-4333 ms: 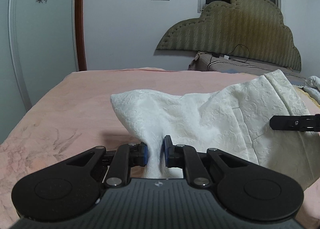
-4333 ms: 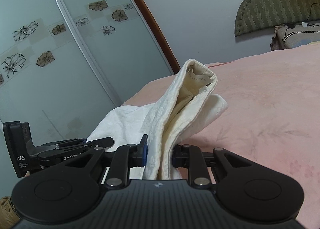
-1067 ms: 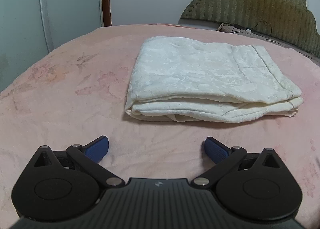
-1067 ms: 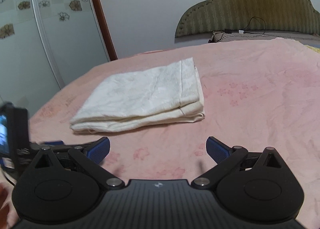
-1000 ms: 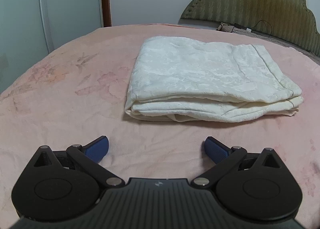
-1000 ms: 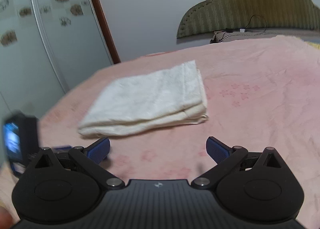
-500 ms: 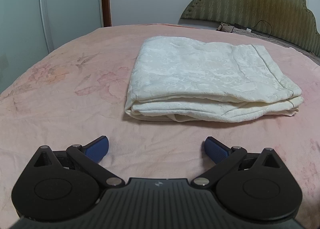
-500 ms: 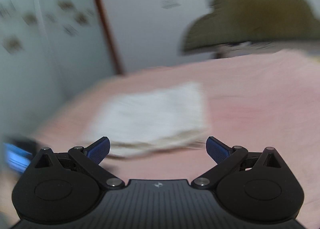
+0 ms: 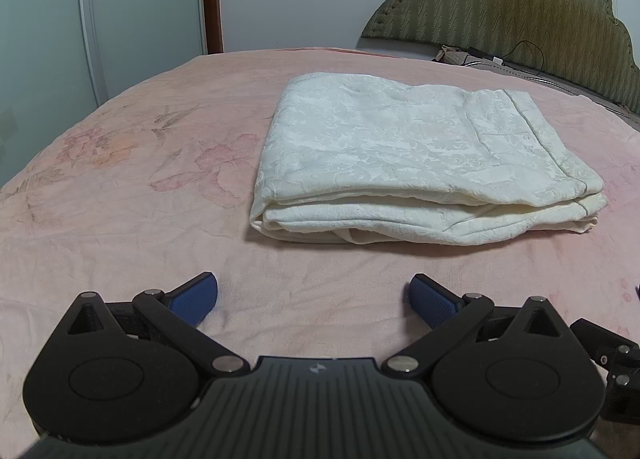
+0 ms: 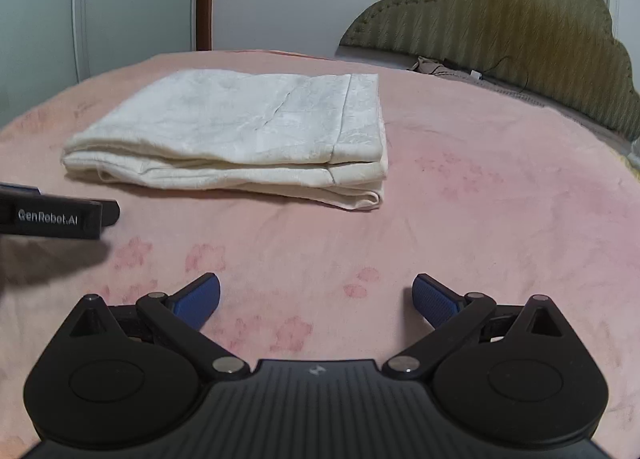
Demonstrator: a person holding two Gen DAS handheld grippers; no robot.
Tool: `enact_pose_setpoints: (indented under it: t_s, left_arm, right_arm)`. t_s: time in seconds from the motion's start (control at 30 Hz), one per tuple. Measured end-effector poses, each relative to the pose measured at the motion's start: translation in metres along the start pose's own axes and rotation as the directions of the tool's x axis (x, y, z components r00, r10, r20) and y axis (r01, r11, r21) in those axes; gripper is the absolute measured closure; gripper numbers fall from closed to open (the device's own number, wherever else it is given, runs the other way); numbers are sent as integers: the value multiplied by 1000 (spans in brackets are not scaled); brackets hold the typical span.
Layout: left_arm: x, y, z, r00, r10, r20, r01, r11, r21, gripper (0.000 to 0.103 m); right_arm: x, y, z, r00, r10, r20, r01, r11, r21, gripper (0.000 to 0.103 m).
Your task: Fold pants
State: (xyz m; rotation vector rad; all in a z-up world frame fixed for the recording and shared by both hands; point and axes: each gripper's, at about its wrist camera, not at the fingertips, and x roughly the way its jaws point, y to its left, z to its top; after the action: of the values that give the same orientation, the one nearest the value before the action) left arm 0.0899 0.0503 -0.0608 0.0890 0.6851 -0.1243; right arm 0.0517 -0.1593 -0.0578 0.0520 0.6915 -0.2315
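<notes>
- Cream brocade pants point(image 9: 420, 163) lie folded into a flat, layered rectangle on the pink floral bedspread point(image 9: 120, 195) of the bed, nothing touching them.
- From the left claw point(image 9: 314, 295) the bundle lies straight ahead and a little to the right, apart from the blue pads point(image 9: 192, 299), with bare bedspread between.
- From the right claw point(image 10: 316, 295) the same bundle lies ahead and to the left, its hemmed end point(image 10: 360, 119) the part closest to that claw's midline.
- Long axis: the rectangle runs left to right across both views, so its long, stacked-layer edge point(image 9: 420, 223) faces both claws; the rounded fold is on the left end, the hemmed end on the right.
- Both claws are released, jaws spread wide and holding nothing; each hovers low over the bedspread.
- The left claw's black body point(image 10: 56, 215) shows at the left border of the right wrist view, near the bundle's left corner, so the two claws sit side by side facing the same long edge.
- Judging by the neat stack, the folding looks finished; if one more fold were wanted, it would go across the long axis, the right claw taking the hemmed end and the left claw the folded end, each nearer its own side.
</notes>
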Motion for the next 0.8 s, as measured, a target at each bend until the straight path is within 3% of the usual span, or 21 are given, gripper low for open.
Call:
enact_pose_setpoints:
  t_s: [0.13,0.5,0.8]
  left_arm:
    - [0,0,1,1000,0,0,0,1000,0,0]
    - [0,0,0,1000,0,0,0,1000,0,0]
    - [-2,-3,0,1000,9,4,-9,1000,1,0]
  right_arm:
    - [4,-11,1,999,43,-16,-42,997,62,0]
    - [1,8,-1,1000,-9,-18,10,998,58,0]
    - [2,1,-2,1000,11,-22,-9,996,83,0]
